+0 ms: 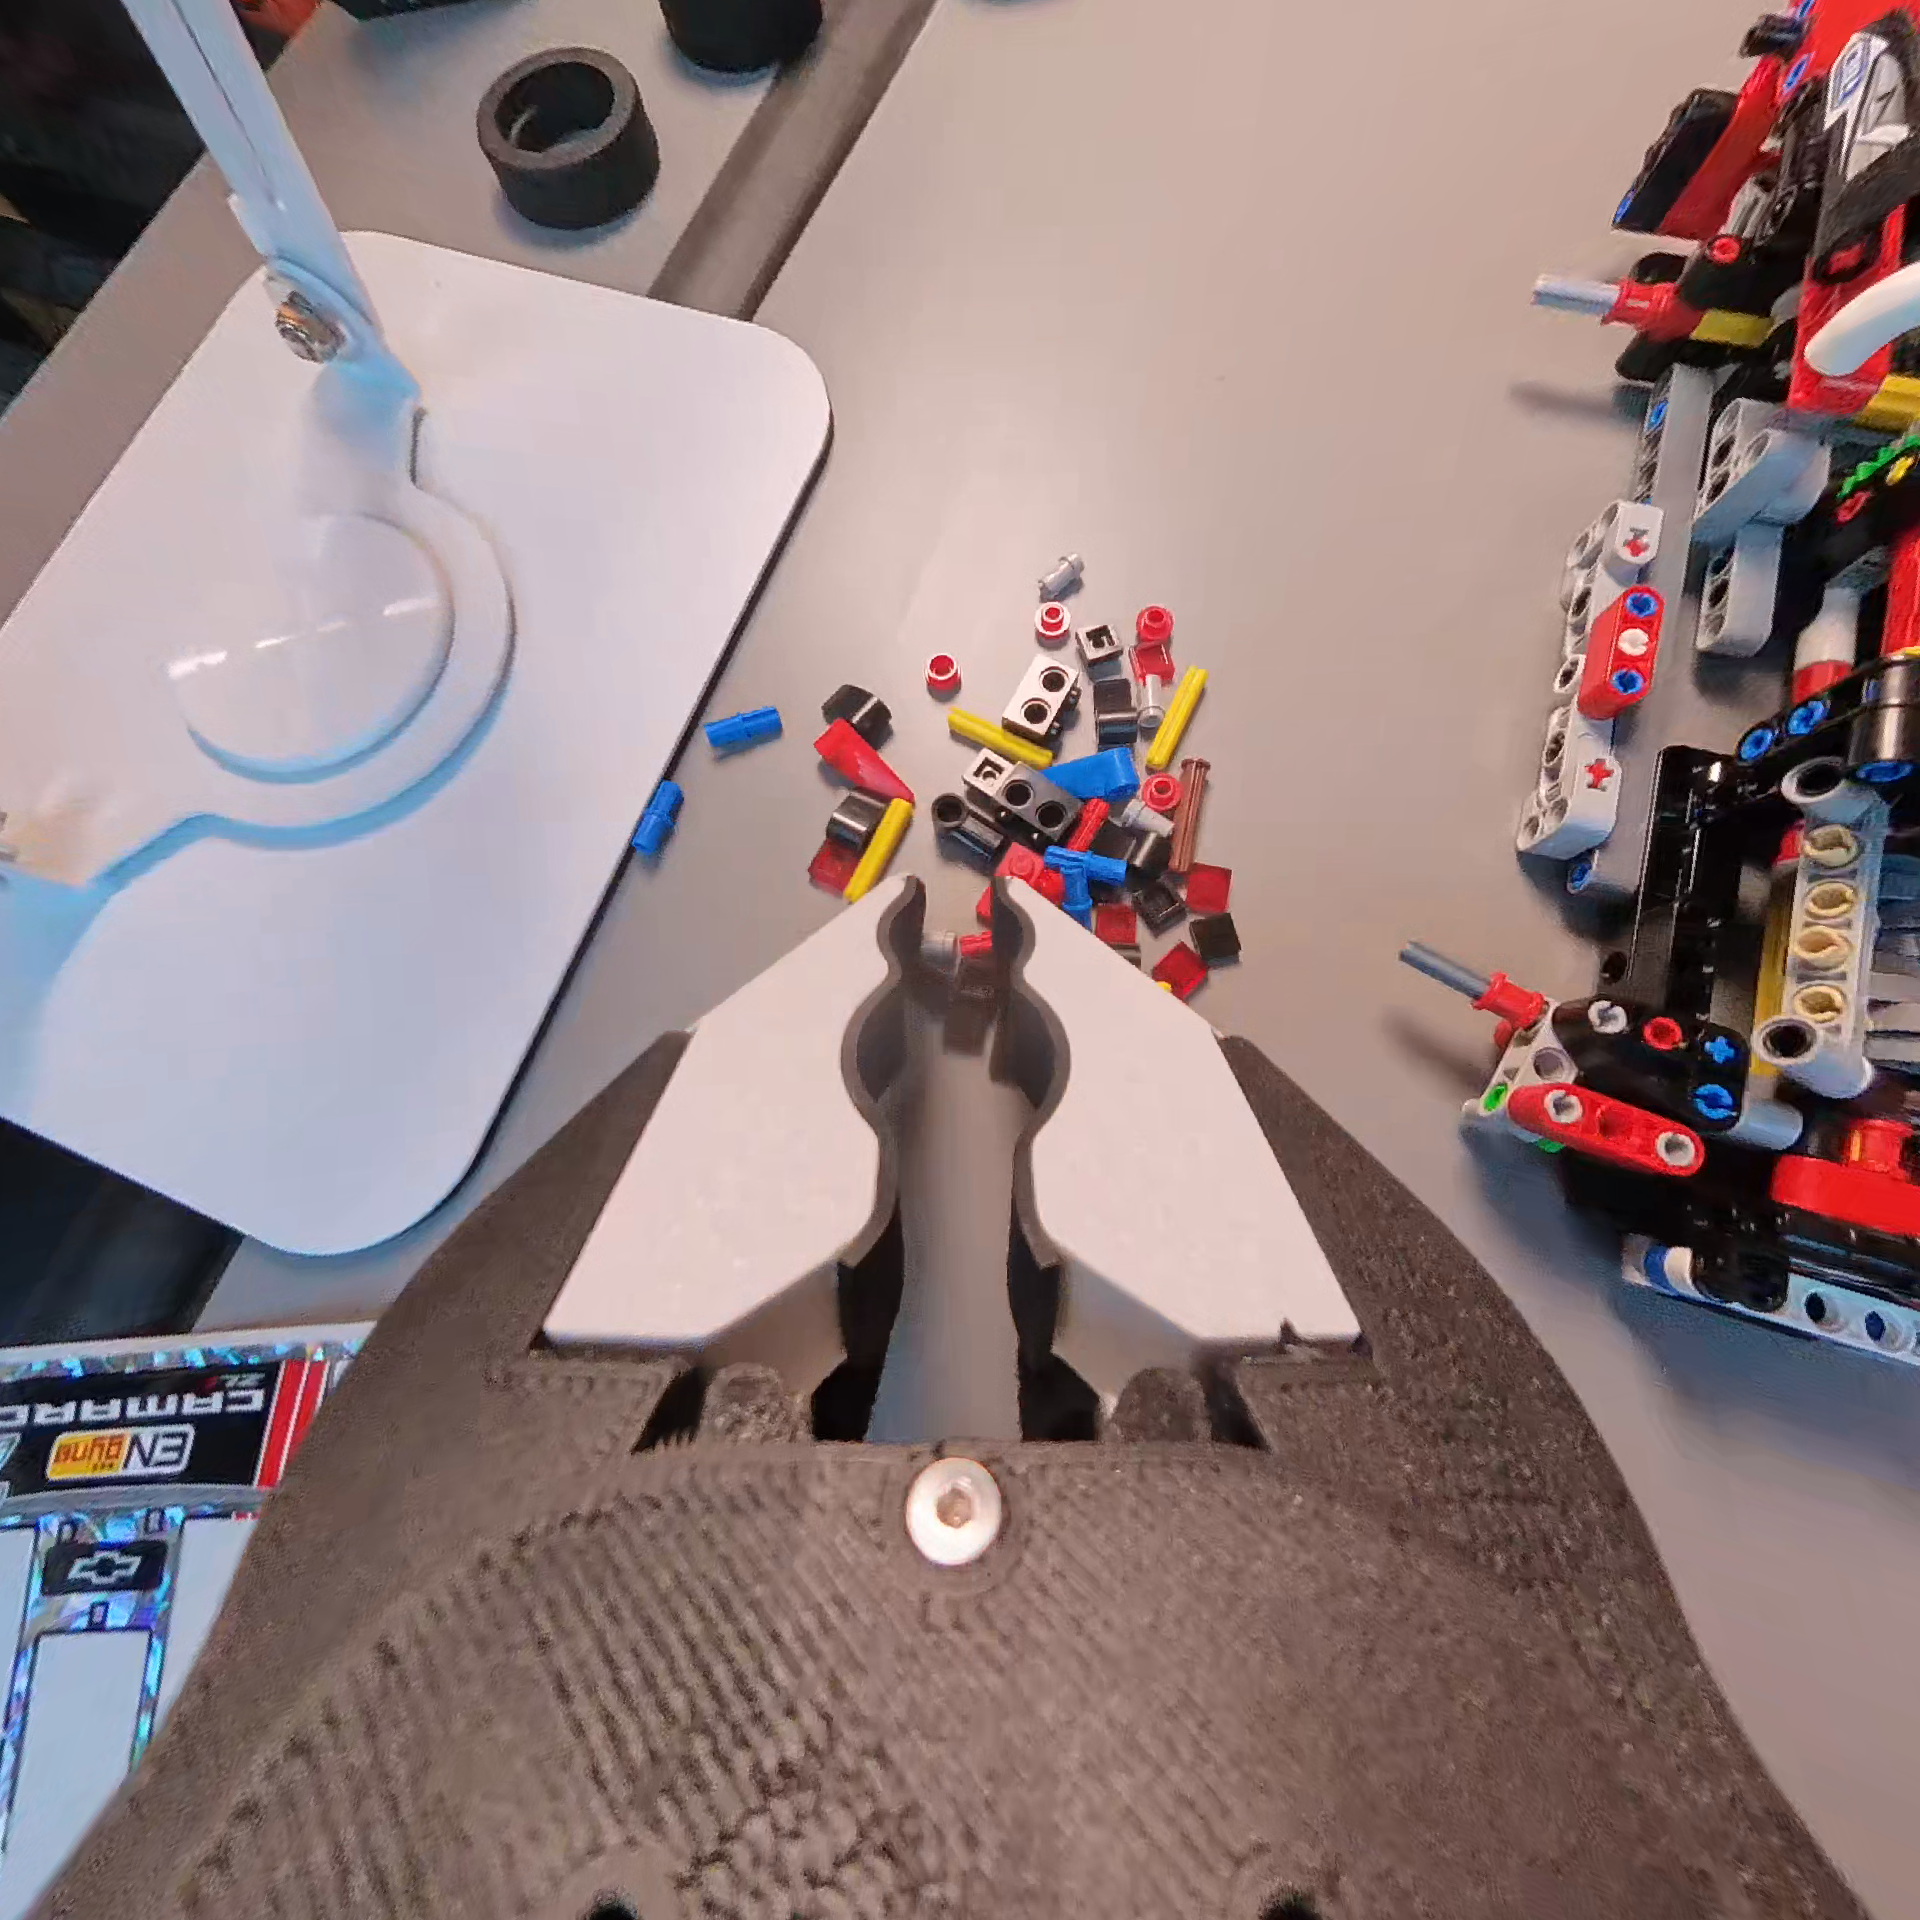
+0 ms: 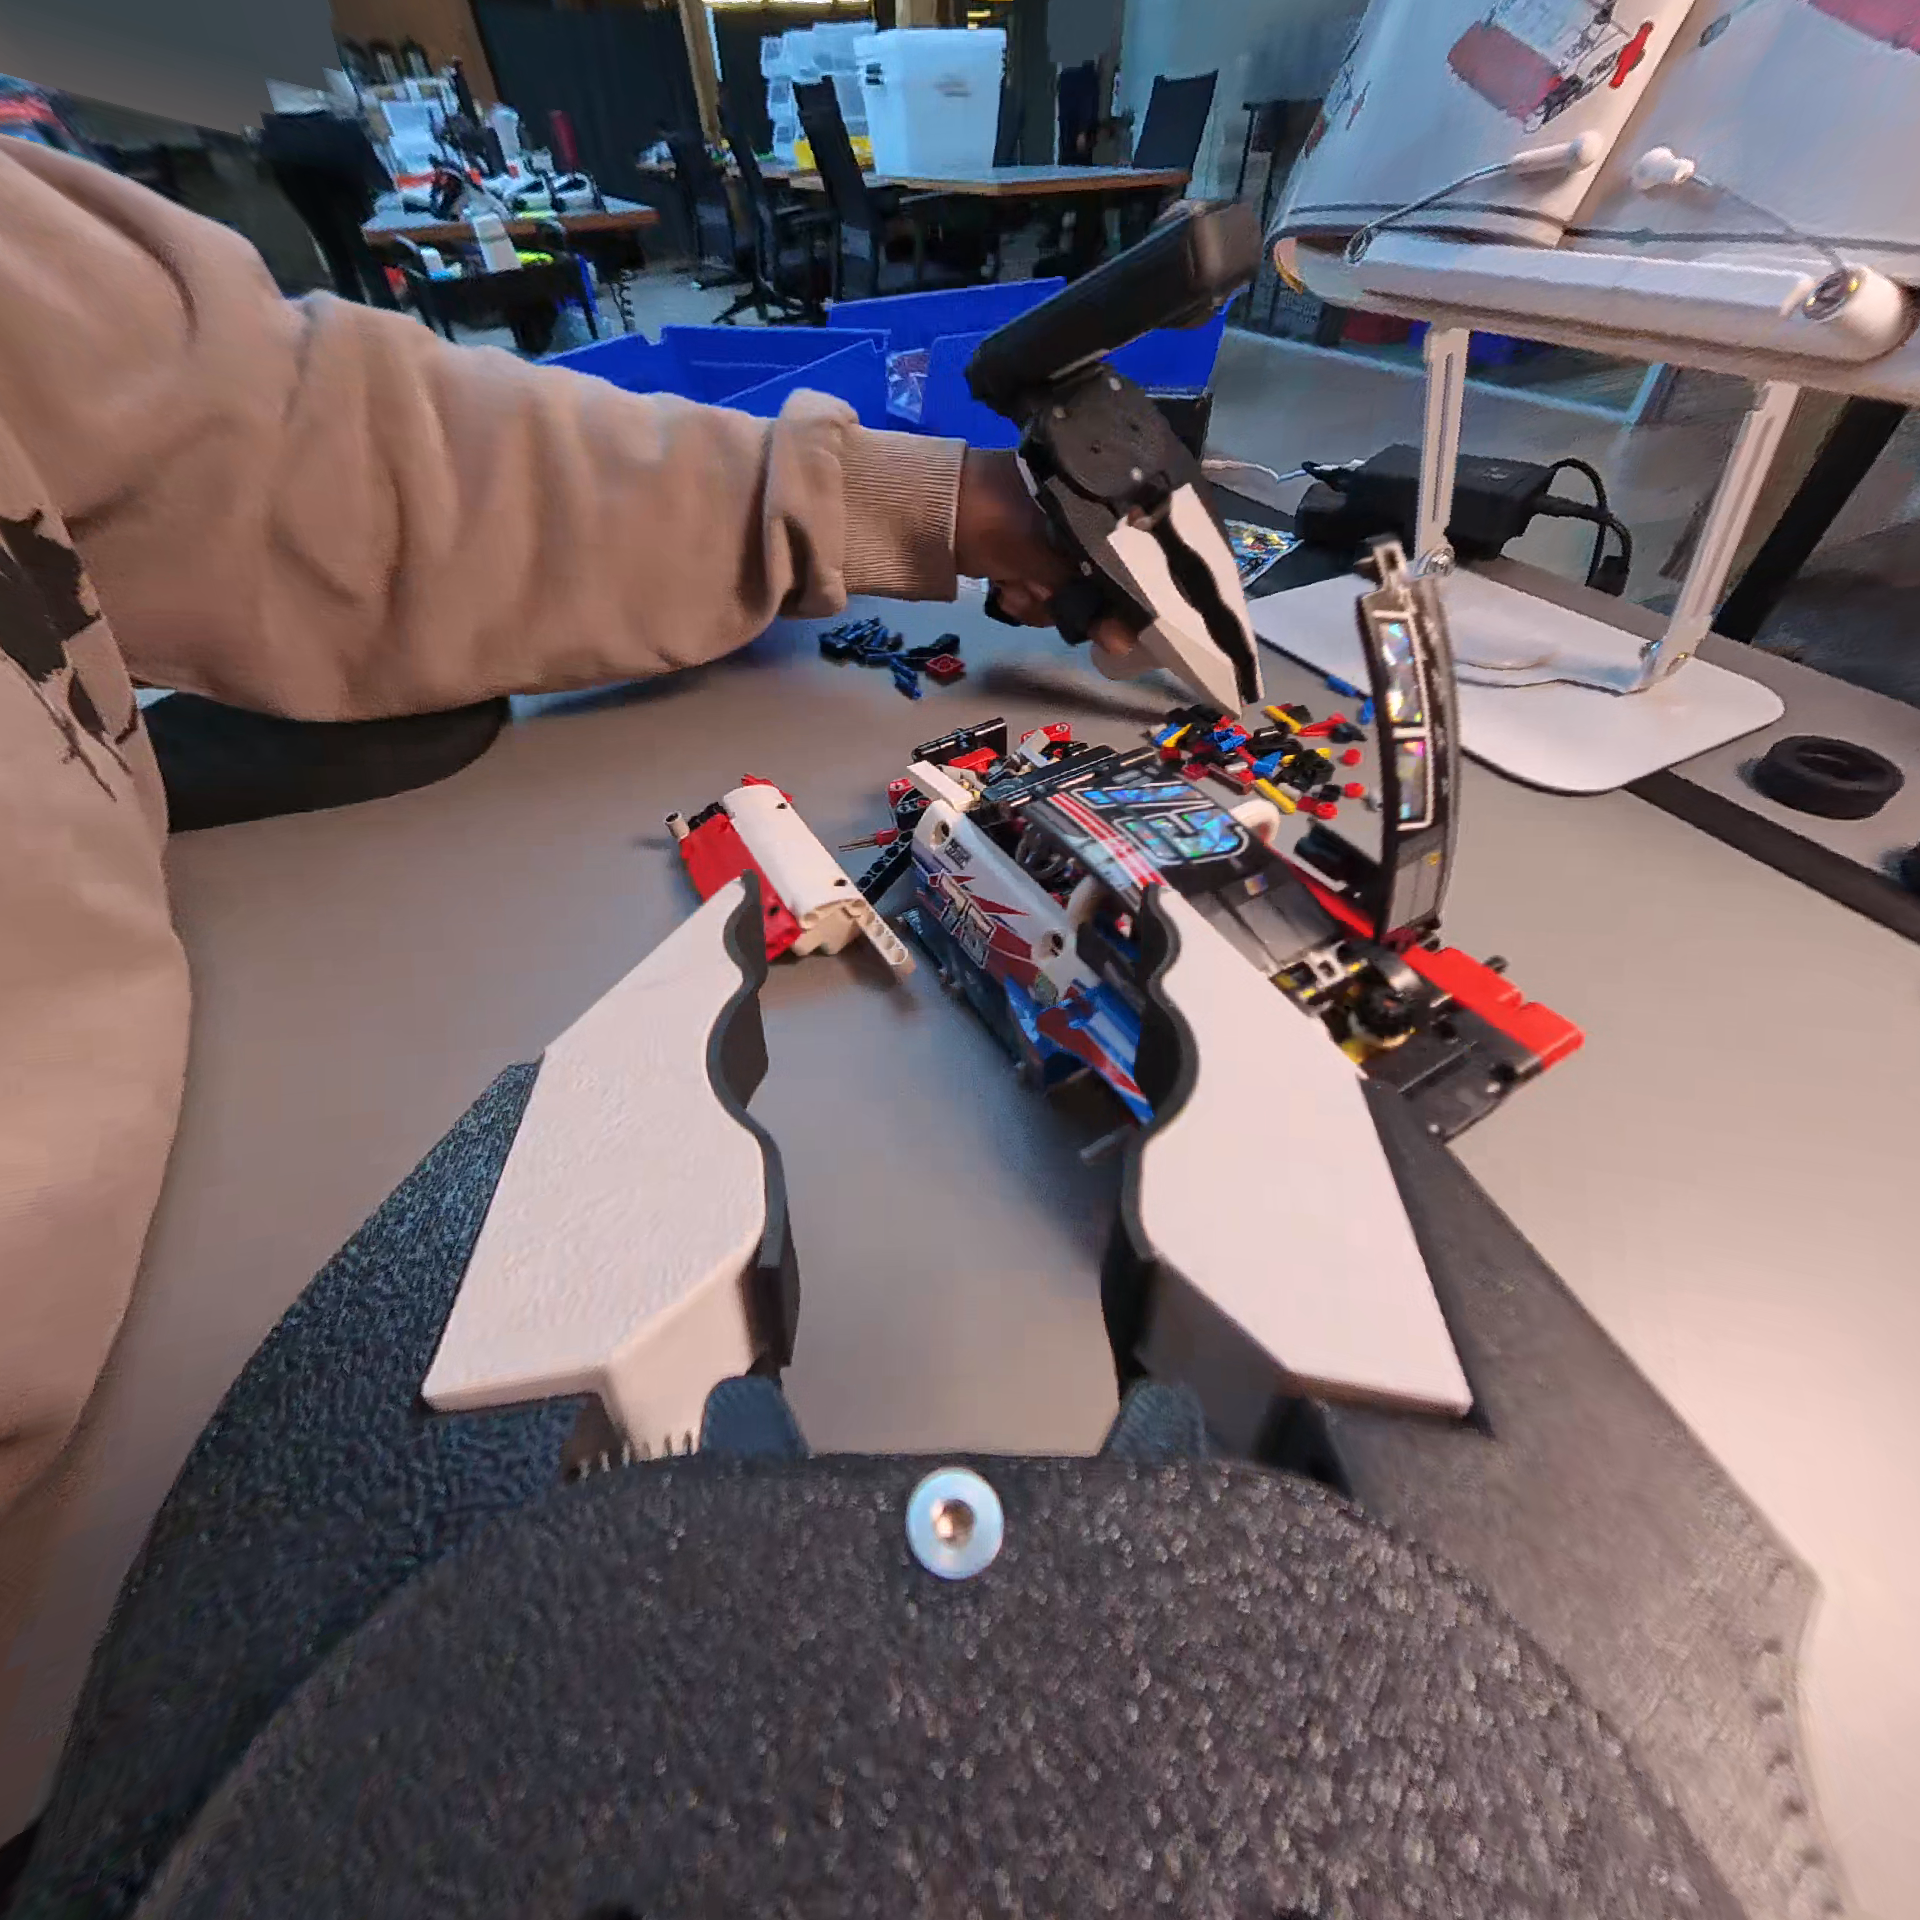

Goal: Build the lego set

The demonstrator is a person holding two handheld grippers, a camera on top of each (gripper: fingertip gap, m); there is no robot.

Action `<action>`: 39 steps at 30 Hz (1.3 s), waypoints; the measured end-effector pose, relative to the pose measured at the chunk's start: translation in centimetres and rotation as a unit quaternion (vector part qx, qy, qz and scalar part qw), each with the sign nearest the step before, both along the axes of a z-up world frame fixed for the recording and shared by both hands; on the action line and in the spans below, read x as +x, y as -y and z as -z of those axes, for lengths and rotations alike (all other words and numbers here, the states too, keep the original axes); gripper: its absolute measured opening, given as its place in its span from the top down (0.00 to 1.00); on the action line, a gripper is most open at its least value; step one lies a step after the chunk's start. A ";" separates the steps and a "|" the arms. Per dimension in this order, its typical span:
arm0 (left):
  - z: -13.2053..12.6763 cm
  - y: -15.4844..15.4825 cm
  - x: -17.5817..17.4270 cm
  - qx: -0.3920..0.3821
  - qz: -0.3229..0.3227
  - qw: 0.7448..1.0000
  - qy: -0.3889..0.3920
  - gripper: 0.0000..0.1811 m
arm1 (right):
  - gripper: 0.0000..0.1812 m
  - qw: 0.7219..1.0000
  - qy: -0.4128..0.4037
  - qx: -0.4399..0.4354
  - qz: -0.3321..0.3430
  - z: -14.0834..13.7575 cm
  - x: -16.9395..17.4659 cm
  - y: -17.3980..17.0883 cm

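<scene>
Left gripper (image 1: 956, 894): your jaws are nearly closed, tips at the near edge of the loose-parts pile (image 1: 1081, 790). A small grey-and-red pin piece (image 1: 961, 945) sits between the fingers just behind the tips; can't tell if it's clamped or just lying under them.

Pile is small bits in red, yellow, blue and black. Two blue pins (image 1: 743, 725) lie apart on its left, close to the edge of the white stand base (image 1: 582, 644). That base and its upright arm crowd your left side. Black rubber tyre (image 1: 569, 140) sits beyond the base, well apart from the pile. Part-built lego car (image 1: 1766, 727) is off to your right, axles poking out toward the pile.

Right gripper (image 2: 951, 914): jaws wide, nothing in them, hanging over the table just short of the car (image 2: 1143, 883). A panel (image 2: 1408, 748) on the car stands hinged up on its far side. A separate white-and-red sub-assembly (image 2: 790, 873) lies just left of the car, near your left fingertip.

Sticker sheet (image 1: 114, 1455) at your near left carries printed decals and a logo; car body has number graphics. Blue bins (image 2: 831, 364) sit behind the sleeve (image 2: 468, 499).
</scene>
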State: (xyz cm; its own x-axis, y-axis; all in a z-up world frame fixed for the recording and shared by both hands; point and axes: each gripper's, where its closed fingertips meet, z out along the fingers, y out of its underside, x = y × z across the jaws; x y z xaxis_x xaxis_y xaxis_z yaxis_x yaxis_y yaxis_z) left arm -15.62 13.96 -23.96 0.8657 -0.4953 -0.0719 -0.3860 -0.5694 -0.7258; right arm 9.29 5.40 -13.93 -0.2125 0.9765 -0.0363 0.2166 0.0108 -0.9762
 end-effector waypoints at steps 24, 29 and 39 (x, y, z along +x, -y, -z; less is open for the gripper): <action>-4.1 0.3 0.1 0.018 0.035 0.999 0.002 0.97 | 0.68 0.999 -0.005 -0.017 0.035 1.8 0.7 -0.9; -8.0 8.1 4.4 0.022 0.066 0.996 0.062 0.97 | 0.69 0.999 0.002 -0.012 0.032 2.3 0.6 -0.7; -1.7 22.9 13.9 -0.040 0.109 0.989 0.094 0.97 | 0.72 0.999 0.022 0.011 0.026 3.4 0.0 0.0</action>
